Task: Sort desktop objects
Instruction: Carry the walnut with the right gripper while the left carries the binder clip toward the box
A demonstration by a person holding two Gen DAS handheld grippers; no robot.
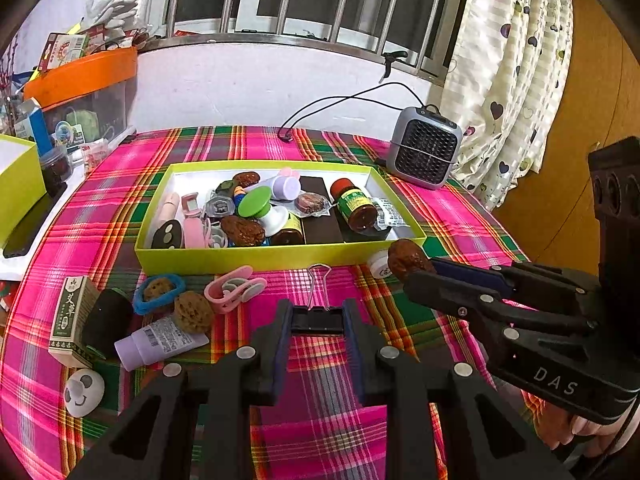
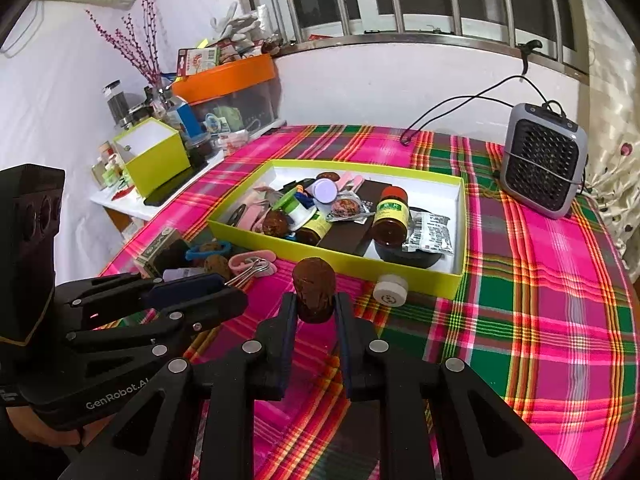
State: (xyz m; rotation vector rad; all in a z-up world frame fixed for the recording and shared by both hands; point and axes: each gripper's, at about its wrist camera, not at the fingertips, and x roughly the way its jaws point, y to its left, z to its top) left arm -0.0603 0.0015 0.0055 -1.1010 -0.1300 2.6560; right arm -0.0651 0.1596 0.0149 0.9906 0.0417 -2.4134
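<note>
My left gripper (image 1: 318, 317) is shut on a black binder clip (image 1: 318, 321), whose wire handles point away towards the lime-green box (image 1: 256, 258). In the right wrist view the left gripper (image 2: 228, 290) comes in from the left, and only the binder clip's wire handles (image 2: 250, 273) show. My right gripper (image 2: 316, 307) is shut on a brown rough lump (image 2: 314, 290), held above the plaid cloth just in front of the lime-green box (image 2: 456, 285). From the left wrist view the right gripper (image 1: 418, 274) reaches in from the right with the brown lump (image 1: 408, 257) at its tip. The box holds several small items.
Loose on the cloth left of the left gripper lie a pink clip (image 1: 234, 289), a blue ring (image 1: 158, 293), a brown sponge-like ball (image 1: 193, 312), a lilac tube (image 1: 160, 344), a green-and-white carton (image 1: 72, 316) and a white smiley ball (image 1: 84, 392). A white cap (image 2: 390, 290) touches the box front. A grey fan heater (image 2: 542, 164) stands back right.
</note>
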